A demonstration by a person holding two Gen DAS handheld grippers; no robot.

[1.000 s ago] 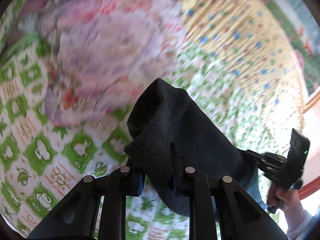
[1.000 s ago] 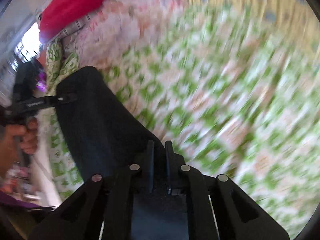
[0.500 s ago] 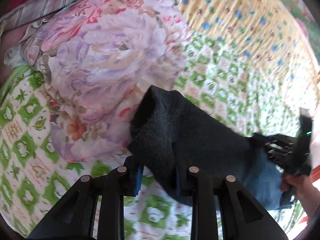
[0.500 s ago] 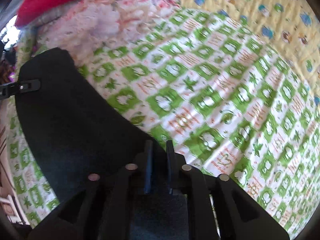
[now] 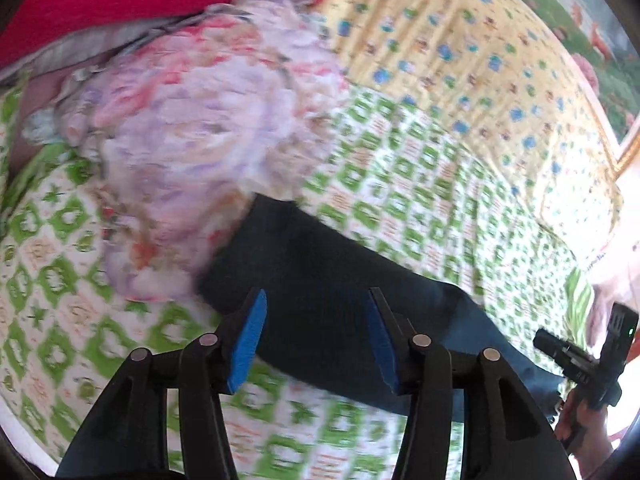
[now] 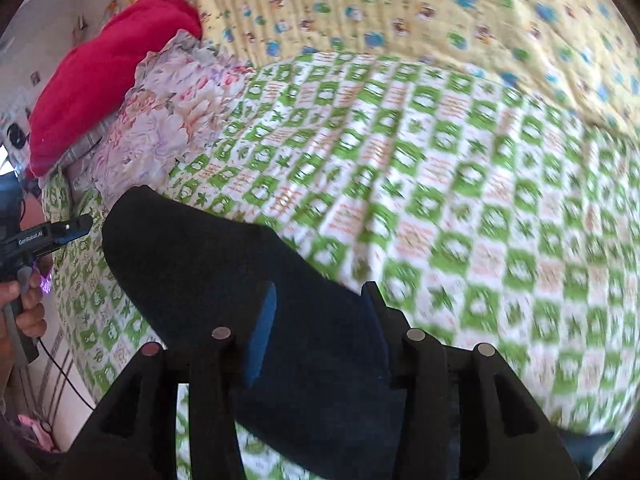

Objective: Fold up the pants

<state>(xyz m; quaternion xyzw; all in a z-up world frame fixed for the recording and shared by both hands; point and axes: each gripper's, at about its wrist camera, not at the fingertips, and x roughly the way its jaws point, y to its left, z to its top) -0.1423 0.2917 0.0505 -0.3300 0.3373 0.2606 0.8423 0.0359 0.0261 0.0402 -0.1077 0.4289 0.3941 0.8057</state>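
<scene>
Dark navy pants [image 5: 332,296] lie folded in a long strip on the green-and-white patterned bedsheet [image 5: 420,200]. My left gripper [image 5: 314,336] is open above the strip's left end, its blue pads on either side of the cloth. My right gripper [image 6: 320,328] is open over the other end of the pants [image 6: 208,264], the cloth lying between and under its fingers. Each gripper shows in the other's view: the right one in the left wrist view [image 5: 588,360], the left one in the right wrist view [image 6: 44,236].
A floral pillow [image 5: 192,160] lies just beyond the pants' left end, with a red pillow [image 5: 140,4] behind it. A yellow patterned blanket [image 6: 440,12] covers the far side of the bed. The bed's edge and a cable [image 6: 64,376] lie at the lower left.
Both grippers were shut on the pants and have opened. The pants have dropped from hanging to lying flat on the sheet.
</scene>
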